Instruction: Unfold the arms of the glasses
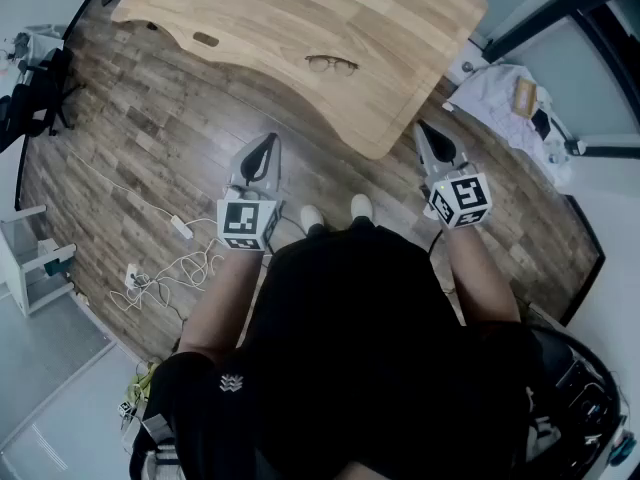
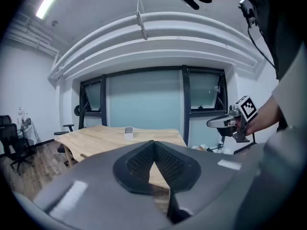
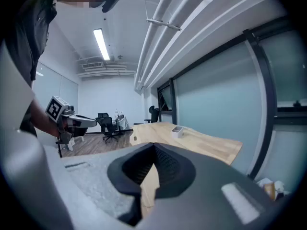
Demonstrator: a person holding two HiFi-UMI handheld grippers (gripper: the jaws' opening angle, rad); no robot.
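Both units, left gripper (image 1: 265, 140) and right gripper (image 1: 423, 128), hang short of the bench (image 1: 250, 13), fingers (image 2: 138, 163) pressed together on nothing. Glasses (image 1: 331, 64) lie on the bench ahead, between the two, long axis crosswise; neither gripper is clearly nearer.

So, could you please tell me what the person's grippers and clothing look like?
The left gripper and right gripper each have a grey, tapered body, black ribbed pads and a white cube with black square markers. The person wears a black short-sleeved top with a small white logo, and white shoes.
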